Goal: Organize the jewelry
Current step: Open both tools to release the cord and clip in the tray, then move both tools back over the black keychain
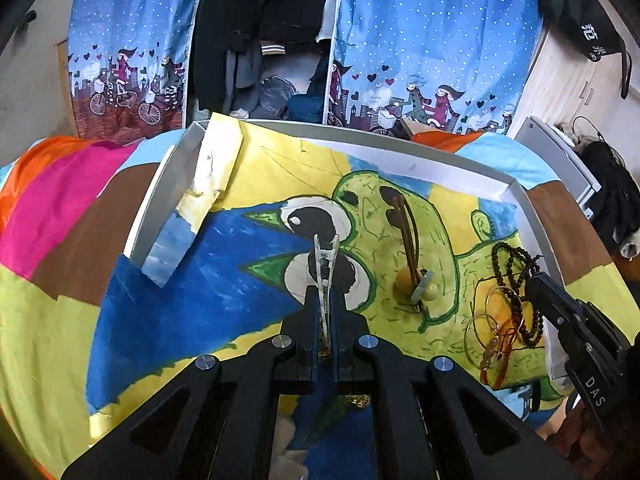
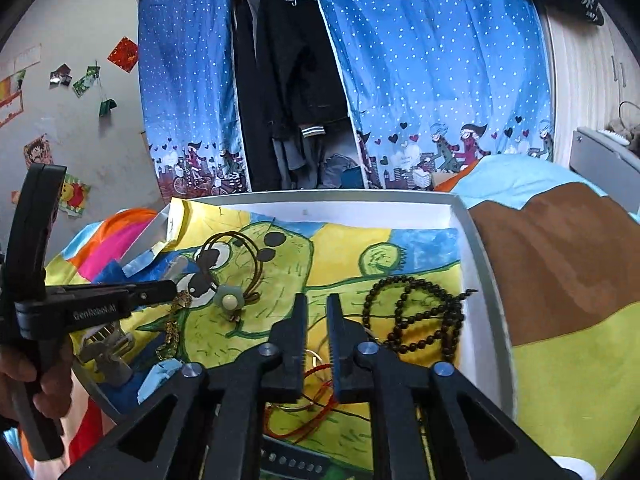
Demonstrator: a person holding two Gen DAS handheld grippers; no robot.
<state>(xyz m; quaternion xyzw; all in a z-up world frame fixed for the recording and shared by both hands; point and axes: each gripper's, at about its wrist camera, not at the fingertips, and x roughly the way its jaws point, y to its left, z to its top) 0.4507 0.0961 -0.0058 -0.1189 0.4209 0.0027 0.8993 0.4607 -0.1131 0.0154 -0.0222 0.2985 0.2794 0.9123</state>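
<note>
The left gripper is closed tight on a clear hair clip, whose long axis runs straight ahead along the fingers, its tip pointing away from the camera; a gold chain dangles below the same fingers. The clip is pale, see-through and toothed along one edge. All of this sits over a shallow white tray lined with a painted paper (a green cartoon face on yellow and blue). Ahead and right of the left gripper lies a brown hair tie with a pale flower charm. The right gripper hangs with a narrow gap between its fingers, holding nothing; just right of it lies a coiled dark bead strand, and beneath it gold rings and a red cord.
</note>
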